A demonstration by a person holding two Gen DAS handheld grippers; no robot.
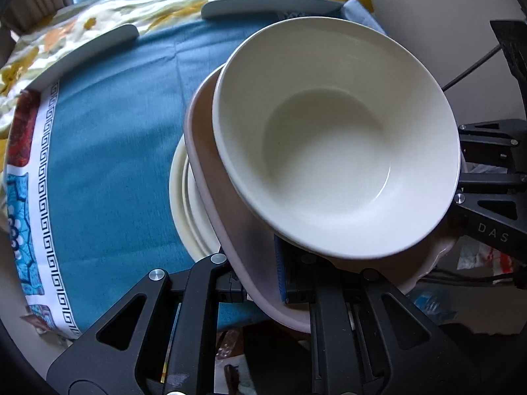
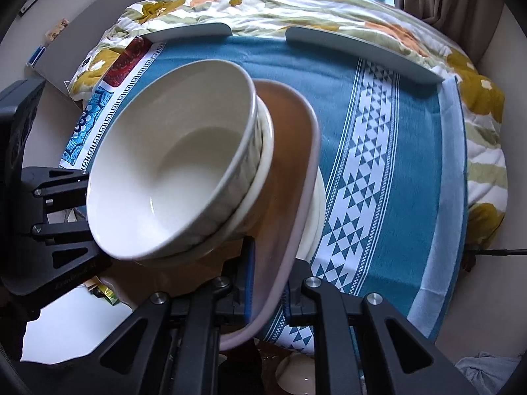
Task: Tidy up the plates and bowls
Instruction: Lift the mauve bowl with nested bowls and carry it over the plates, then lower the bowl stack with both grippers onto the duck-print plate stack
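I carried a stack of dishes between both grippers, above a table covered with a blue patterned cloth (image 2: 405,171). The left gripper (image 1: 263,283) was pinching the near rim of a pale pink plate (image 1: 210,177), its jaws pressed nearly together on that edge. The right gripper (image 2: 268,293) pinched the opposite rim of the same pink plate (image 2: 296,151) in the same way. On the plate sat a white bowl (image 1: 329,138), nested inside a second cream bowl (image 2: 263,177) just below it. Beneath the pink plate, cream plates (image 1: 184,204) showed at its edge; I could not tell whether they were being lifted with it or rested on the cloth.

The bowls sat off-centre, towards the left gripper, and the plate looked tilted in both views. My worry was that the bowls might slide across the smooth plate and tip off. Each grip held only a thin rim, so a jolt, or the two hands drifting apart, could have let the plate slip free.
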